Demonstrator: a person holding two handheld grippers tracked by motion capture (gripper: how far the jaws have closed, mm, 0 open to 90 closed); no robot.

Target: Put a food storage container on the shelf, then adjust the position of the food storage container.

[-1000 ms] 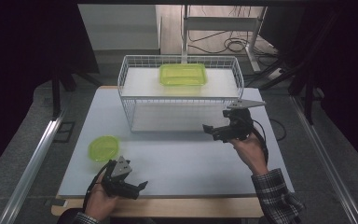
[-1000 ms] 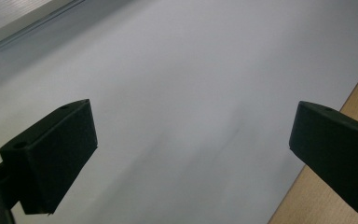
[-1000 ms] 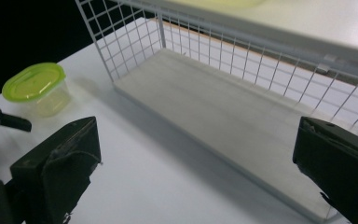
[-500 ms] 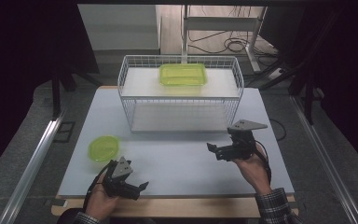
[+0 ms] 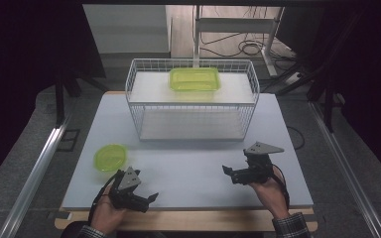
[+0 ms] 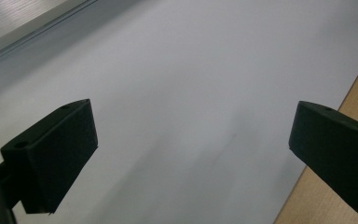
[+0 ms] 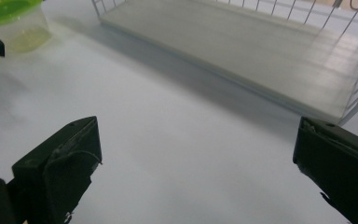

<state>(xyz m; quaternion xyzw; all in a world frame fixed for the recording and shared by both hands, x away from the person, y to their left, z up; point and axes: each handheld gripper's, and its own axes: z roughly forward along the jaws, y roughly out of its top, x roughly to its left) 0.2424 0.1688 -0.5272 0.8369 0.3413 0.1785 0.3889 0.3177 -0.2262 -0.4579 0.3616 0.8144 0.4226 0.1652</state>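
The fingers [image 6: 51, 154] of the left gripper [image 5: 138, 199] are standing wide apart with nothing but bare table [image 5: 188, 163] between them, and the right gripper [image 5: 238, 174] is likewise spread open and empty over the white top. The nearest thing to either is the small round tub [image 5: 110, 157] with its bright green lid, sitting on the table just beyond the left gripper and well in front of the wire basket [image 5: 191, 101]; in the right gripper view the tub [image 7: 15, 25] is showing a clear, thin wall under that lid. It is probably light, stiff enough to hold its shape yet springy under a hard squeeze, and smooth, so slipping is the likely trouble. A hold across the side wall just under the lid rim looks safest, since the rim gives the fingers a ledge. The tub is standing upright, lid facing up; being round, it has no long axis along the table. A larger green box [image 5: 194, 79] is lying on the basket's upper shelf, its long side running parallel to the basket's front edge.
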